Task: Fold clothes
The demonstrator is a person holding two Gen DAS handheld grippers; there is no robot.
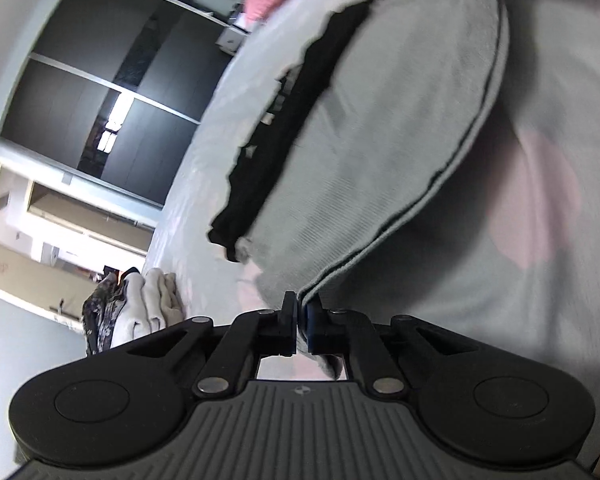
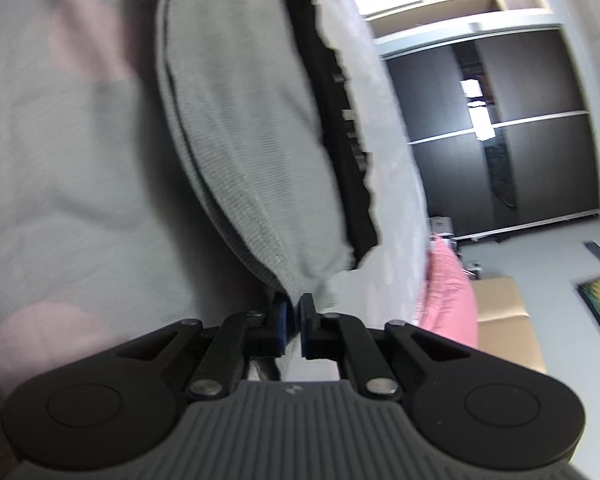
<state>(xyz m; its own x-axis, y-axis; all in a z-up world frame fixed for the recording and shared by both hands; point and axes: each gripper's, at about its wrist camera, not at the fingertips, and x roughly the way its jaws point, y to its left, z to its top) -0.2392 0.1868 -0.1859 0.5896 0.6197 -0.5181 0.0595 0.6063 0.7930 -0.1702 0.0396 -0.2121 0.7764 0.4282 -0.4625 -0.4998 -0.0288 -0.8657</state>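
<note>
On the bed (image 1: 204, 168), pale sheet with faint pink blotches, a grey top (image 1: 380, 128) spread flat, dark inner band (image 1: 284, 136) showing along its far opening. Left gripper (image 1: 299, 316) pinching one near corner of the top, fabric caught between the blue pads, jaws pressed nearly together on it. Right gripper (image 2: 293, 312) pinching the other near corner of the top (image 2: 252, 152) the same way, cloth bunched between its pads. Both tilted downward toward the bed, one at each end of the same edge, likely so the hem can be lifted evenly and kept taut rather than sagging in the middle. Seamed edge (image 1: 452, 168) curving away from the left pads, already lifted a little off the sheet, which suggests the start of a fold: near edge to be carried over toward the dark band. Grip right at the corners probably chosen to keep the fold line straight. Pink cloth (image 2: 448, 292) lying at the bed's edge, apart from the top; a small pile of clothes (image 1: 136, 308) lying off to the left, also clear of it. Dark wardrobe (image 1: 100, 92) behind. Frames blurred, so no telling how deep the fabric sits in either pinch; a shallow hold could slip under tension
</note>
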